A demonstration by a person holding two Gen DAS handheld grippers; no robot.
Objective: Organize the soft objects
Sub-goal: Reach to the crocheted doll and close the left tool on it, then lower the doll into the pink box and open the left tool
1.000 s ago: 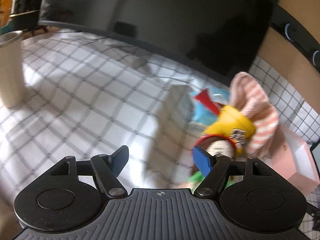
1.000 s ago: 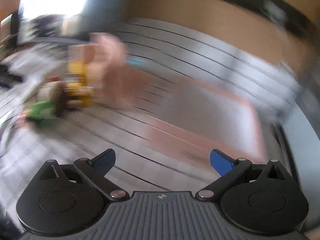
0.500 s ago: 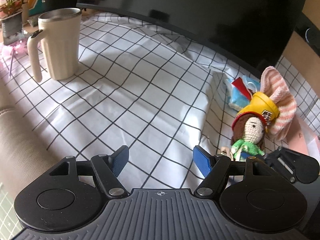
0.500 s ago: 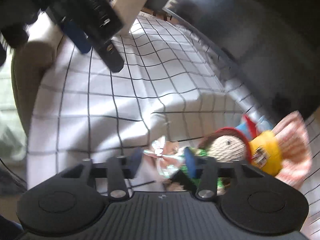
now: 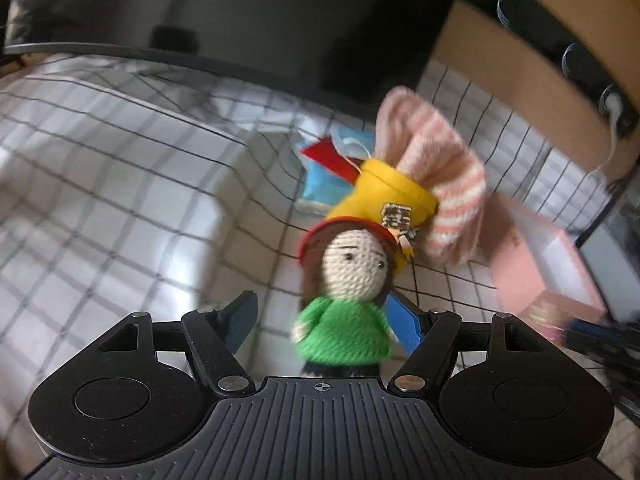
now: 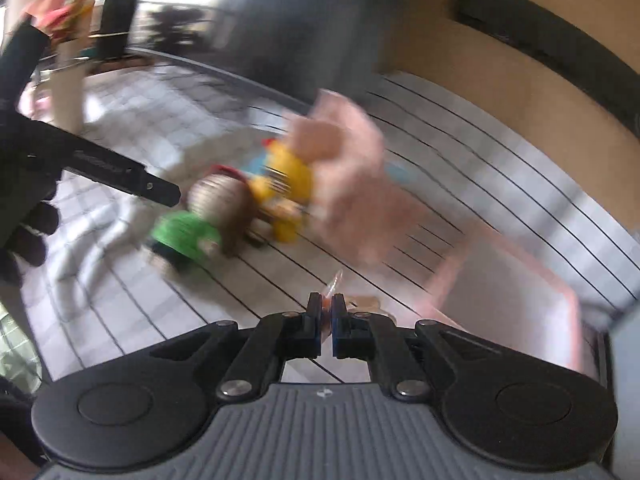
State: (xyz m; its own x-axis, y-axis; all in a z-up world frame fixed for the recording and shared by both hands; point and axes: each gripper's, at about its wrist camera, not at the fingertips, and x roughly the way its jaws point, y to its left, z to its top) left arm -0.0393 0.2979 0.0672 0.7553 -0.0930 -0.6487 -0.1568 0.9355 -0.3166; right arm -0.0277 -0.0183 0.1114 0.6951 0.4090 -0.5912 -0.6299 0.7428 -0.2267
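A crocheted doll (image 5: pixel 352 268) in a green top lies on the checked cloth (image 5: pixel 120 200), with a yellow hat-like piece (image 5: pixel 392 196) and a pink striped soft cloth (image 5: pixel 440 176) behind its head. My left gripper (image 5: pixel 320 312) is open, its blue pads standing on either side of the doll's green body. The right wrist view is blurred; it shows the doll (image 6: pixel 200 224) and the pink cloth (image 6: pixel 348 172) ahead. My right gripper (image 6: pixel 327 312) has its jaws closing to a narrow slit on a thin pink clear wrapper (image 6: pixel 332 284) that pokes up between the pads.
A pink open box (image 5: pixel 540 264) sits right of the toys, also the pink box (image 6: pixel 512 292) ahead on the right. A blue and red packet (image 5: pixel 320 184) lies behind the doll. A dark monitor (image 5: pixel 280 20) backs the table. A gloved hand (image 6: pixel 24 208) holds the left gripper.
My left gripper swung back toward the doll, which now lies between its pads. My right gripper went from wide open to shut on the pink wrapper and pulled back from the doll.
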